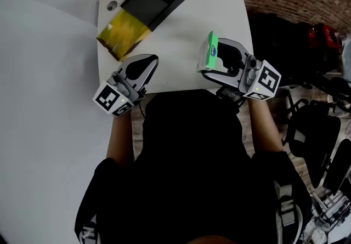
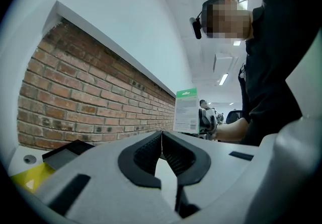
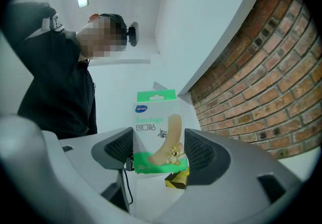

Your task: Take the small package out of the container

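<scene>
Head view: right gripper (image 1: 213, 57) is holding the package (image 1: 208, 46) upright above the near edge of the table (image 1: 181, 34), jaws spread wide and pressing on its two side edges. The container (image 1: 143, 11), a black box with a yellow end, is lying at the far left corner, well apart from the package. Left gripper (image 1: 148, 64) is hovering between the container and the person, carrying nothing.

Left gripper view: left gripper (image 2: 162, 136) is showing its jaws together, tips touching, nothing between them. The package (image 2: 186, 110) is standing out across the table in the other gripper, and the container (image 2: 63, 151) is sitting low at the left, not being touched.

Right gripper view: right gripper (image 3: 160, 148) is clamping the package (image 3: 157, 135) by its sides, green header card up and printed face toward the camera. A bit of the container's yellow end (image 3: 176, 179) is peeking out under the package, far behind.

Step judgement: the take-out is looking done, since the package is already clear of the container; carrying or placing is in hand now. Next move is probably calling for lowering the package to a bare spot on the table, keeping it level so it is not slipping, then spreading the jaws to let go
</scene>
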### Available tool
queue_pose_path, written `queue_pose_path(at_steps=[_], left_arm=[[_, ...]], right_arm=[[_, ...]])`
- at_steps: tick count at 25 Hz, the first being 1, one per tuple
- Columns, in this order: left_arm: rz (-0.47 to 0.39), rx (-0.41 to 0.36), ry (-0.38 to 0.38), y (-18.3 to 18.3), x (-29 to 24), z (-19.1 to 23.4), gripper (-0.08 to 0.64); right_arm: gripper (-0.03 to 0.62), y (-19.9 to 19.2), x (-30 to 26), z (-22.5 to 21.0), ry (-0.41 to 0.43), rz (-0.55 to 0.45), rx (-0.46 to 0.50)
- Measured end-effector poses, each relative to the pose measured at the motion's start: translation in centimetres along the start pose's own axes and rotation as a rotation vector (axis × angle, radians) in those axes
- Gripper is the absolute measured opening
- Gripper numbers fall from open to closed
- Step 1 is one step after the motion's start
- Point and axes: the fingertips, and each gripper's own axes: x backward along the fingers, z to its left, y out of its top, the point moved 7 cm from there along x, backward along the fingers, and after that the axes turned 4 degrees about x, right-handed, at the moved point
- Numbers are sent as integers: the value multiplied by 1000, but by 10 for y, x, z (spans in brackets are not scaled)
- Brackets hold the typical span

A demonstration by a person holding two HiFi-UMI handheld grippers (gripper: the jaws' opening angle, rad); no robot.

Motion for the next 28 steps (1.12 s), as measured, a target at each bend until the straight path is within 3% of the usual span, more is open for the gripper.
queue_pose_path(at_steps=[28], left_arm=[[51, 32, -7, -23, -12, -15, 15]], right_arm=[[319, -24, 10, 0, 31, 15, -36]])
